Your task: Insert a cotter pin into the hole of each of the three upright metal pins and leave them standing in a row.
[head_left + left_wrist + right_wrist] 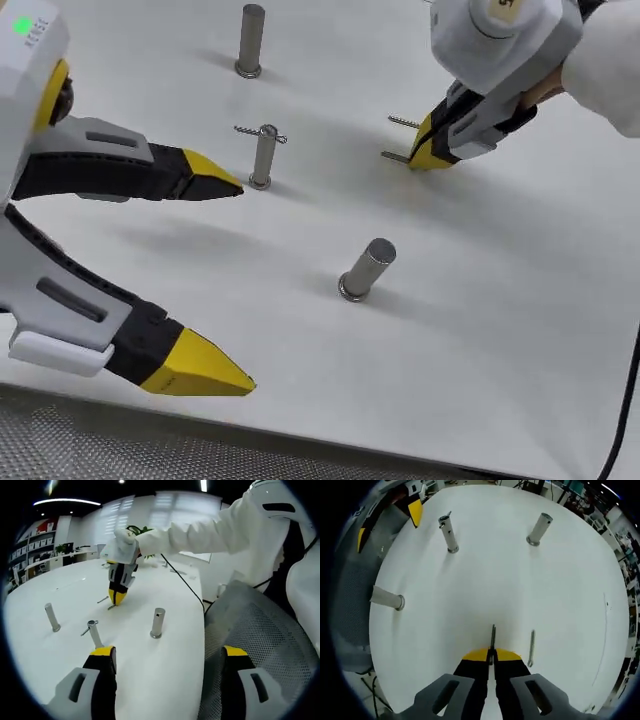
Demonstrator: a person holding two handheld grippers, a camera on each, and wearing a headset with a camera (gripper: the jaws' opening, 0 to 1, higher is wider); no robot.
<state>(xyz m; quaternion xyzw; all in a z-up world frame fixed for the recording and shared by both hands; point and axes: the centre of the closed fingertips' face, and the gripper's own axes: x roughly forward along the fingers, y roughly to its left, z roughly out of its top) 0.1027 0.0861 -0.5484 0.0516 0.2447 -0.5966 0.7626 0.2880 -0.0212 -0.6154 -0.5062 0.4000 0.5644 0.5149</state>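
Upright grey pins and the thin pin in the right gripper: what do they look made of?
The three upright grey cylindrical pins look like metal, probably steel: satin grey with soft highlights. The thin cotter pin shut in the right gripper looks like silvery wire, too small to be sure.

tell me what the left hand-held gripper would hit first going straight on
Likely the bare metal pin nearest it, which stands ahead in line with the gap between the open jaws of the left hand-held gripper. Depth is unclear.
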